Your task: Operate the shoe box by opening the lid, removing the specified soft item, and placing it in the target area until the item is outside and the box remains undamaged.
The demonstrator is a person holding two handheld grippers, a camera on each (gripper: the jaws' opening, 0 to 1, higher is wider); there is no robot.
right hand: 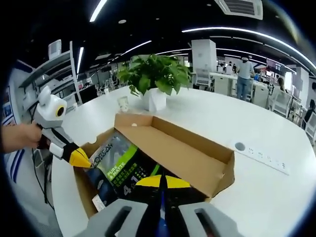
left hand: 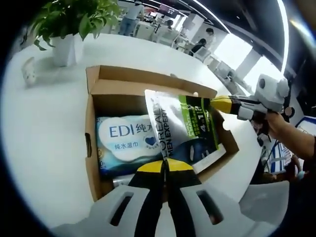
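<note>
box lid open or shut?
Open: the box lid flap is folded back, and the wipes pack and pouch show inside.

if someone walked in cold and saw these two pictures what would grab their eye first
Probably the silver and green pouch being lifted out of the open cardboard box, pinched at its edges by both grippers: the right gripper at one edge, the left gripper at the opposite one. Beneath it in the box lies a blue wet-wipes pack. Beyond the box, a potted plant stands on the white table.
</note>
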